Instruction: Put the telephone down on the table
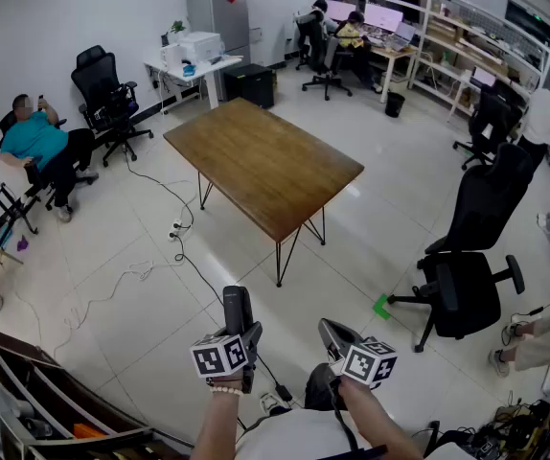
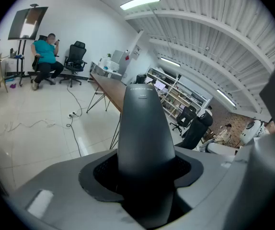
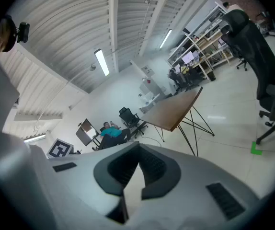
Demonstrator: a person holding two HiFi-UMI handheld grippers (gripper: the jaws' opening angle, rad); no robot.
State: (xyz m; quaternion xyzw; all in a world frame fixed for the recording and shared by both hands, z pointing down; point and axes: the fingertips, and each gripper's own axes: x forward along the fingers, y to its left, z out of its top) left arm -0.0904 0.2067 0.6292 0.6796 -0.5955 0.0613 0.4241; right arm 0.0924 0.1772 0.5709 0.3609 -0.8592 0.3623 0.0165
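- The left gripper point(image 2: 144, 178) has its jaws closed around the lower end of a smooth matte-black plastic telephone handset point(image 2: 144, 128).
- The telephone handset stands up out of the jaws and narrows to a rounded tip.
- The right gripper point(image 3: 130, 176) has its jaws drawn together on nothing.
- The handset is held in the air over the white tiled floor point(image 1: 141, 295), well apart from the brown wooden counter point(image 1: 265, 166) ahead.

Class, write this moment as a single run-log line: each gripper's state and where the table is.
left gripper: shut on telephone | right gripper: shut, empty | table: ahead, telephone not yet on it
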